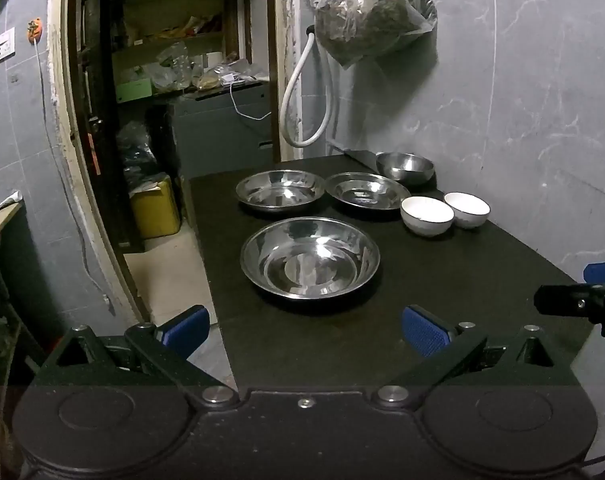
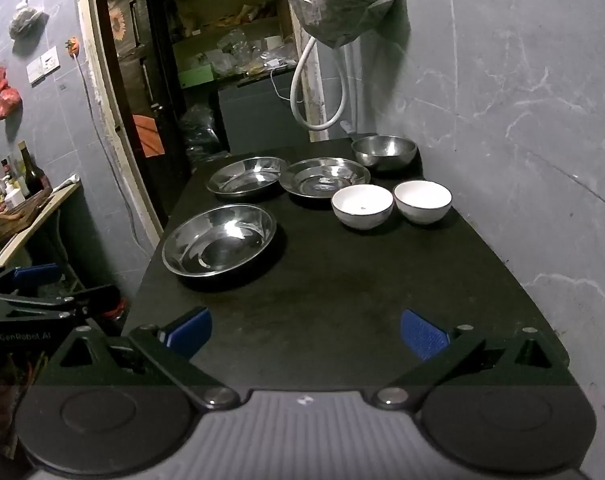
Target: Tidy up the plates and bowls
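Note:
On a black table [image 1: 442,280] [image 2: 362,280] lie three shallow steel plates: a near one [image 1: 309,262] [image 2: 219,240], a far left one [image 1: 280,190] [image 2: 246,176] and a far middle one [image 1: 368,190] [image 2: 324,178]. A steel bowl [image 1: 405,166] [image 2: 383,151] stands at the back by the wall. Two white bowls [image 1: 426,215] [image 1: 466,209] [image 2: 361,205] [image 2: 422,201] sit side by side, upright. My left gripper [image 1: 304,330] hangs open over the table's near left edge, short of the near plate. My right gripper [image 2: 306,334] is open over bare table, holding nothing.
A grey tiled wall [image 2: 522,120] runs along the table's right side, with a hanging plastic bag [image 1: 372,10] and a white hose [image 1: 298,92] at the far end. A doorway to a cluttered storeroom [image 1: 174,100] opens left. A side shelf with bottles [image 2: 14,196] stands far left.

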{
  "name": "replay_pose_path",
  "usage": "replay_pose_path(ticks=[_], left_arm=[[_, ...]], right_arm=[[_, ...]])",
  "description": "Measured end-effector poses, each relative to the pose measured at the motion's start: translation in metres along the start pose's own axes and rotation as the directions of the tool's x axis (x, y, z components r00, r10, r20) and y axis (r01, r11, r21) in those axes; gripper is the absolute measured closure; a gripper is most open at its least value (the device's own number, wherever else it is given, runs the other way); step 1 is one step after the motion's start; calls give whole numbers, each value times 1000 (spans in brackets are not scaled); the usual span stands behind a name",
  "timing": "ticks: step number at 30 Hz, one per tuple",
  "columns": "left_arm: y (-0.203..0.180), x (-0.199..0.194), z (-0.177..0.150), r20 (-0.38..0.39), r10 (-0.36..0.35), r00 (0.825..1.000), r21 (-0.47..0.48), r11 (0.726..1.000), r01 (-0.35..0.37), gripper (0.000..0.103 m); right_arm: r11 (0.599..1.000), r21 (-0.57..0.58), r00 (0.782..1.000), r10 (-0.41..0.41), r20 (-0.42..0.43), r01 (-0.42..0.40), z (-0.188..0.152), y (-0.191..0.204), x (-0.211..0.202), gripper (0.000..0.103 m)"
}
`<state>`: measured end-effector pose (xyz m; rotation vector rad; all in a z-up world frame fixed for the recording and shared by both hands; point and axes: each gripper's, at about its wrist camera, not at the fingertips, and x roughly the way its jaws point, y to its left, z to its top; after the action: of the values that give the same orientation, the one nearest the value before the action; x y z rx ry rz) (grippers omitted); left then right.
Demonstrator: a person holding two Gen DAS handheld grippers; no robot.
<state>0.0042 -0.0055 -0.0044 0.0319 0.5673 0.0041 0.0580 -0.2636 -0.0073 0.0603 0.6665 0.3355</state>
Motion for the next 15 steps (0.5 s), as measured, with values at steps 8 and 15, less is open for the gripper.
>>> replay_pose_path(ticks=[8, 15], left_arm=[[2, 2, -3, 2, 3, 1000, -5, 1000, -3, 1], [5, 2, -4, 2, 9, 1000, -5, 1000, -9, 1]], right_arm=[[1000, -7, 1000, -1, -1, 1, -2, 8, 1, 0], [1000, -9, 1000, 2, 2, -2, 1, 11, 3, 0]])
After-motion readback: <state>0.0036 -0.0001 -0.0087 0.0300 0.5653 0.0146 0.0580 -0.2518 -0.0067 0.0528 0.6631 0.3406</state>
